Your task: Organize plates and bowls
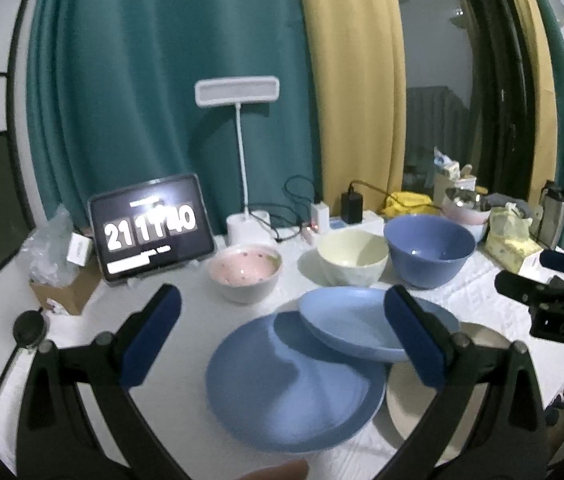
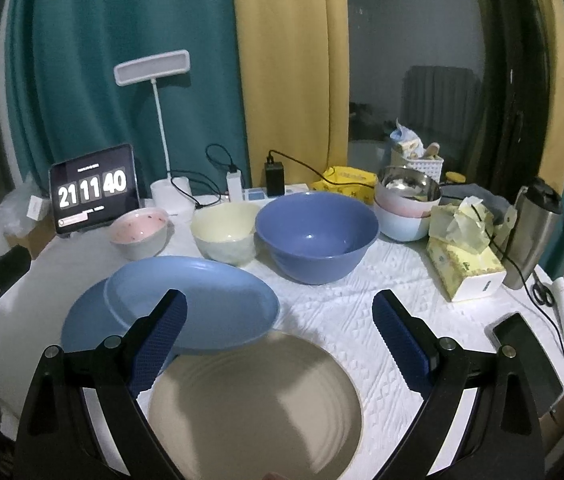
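Hovering wide-jawed and empty, the left gripper and right gripper face three overlapping plates. The light blue plate leans across the darker blue plate and beige plate, likely awaiting stacking; three bowls line up behind.

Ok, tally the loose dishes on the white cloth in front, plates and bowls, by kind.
Plates: 3 (large blue plate, smaller blue plate, beige plate)
Bowls: 3 (pink bowl, cream bowl, blue bowl)
Total: 6
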`<state>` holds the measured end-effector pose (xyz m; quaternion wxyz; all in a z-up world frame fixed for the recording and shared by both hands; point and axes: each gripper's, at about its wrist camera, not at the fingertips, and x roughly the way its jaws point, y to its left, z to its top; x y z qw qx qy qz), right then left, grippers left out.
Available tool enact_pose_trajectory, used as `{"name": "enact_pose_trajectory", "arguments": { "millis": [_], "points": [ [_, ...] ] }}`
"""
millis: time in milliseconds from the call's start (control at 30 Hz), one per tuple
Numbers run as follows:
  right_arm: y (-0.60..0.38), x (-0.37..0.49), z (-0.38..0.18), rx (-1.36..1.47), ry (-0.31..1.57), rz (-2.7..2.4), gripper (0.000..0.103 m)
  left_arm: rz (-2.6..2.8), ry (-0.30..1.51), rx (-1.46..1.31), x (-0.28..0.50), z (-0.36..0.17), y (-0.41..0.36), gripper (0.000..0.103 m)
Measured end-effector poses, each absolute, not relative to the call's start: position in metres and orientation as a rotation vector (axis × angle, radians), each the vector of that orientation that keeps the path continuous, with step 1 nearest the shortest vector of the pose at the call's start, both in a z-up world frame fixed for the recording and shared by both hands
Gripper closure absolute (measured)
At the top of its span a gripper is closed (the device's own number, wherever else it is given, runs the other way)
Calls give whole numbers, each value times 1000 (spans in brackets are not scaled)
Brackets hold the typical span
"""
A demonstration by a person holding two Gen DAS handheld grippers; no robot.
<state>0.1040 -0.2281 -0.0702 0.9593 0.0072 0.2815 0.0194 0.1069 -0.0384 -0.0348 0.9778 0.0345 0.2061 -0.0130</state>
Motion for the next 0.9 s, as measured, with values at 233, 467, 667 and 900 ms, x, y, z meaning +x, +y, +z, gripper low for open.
{"name": "enact_pose_trajectory", "arguments": {
  "millis": [233, 467, 667, 900],
  "points": [
    [-236, 137, -87, 35, 619, 46, 7, -29, 496, 81, 145, -53, -45, 1],
    [-240, 169, -103, 57, 658, 64, 7, -32, 559, 104, 175, -71, -53, 1],
    [-244, 187, -121, 76, 707, 78, 7, -34, 604, 115, 191, -87, -56, 1],
    [-245, 202, -142, 100, 785, 91, 7, -52, 660, 106, 208, -101, -55, 2]
  ]
}}
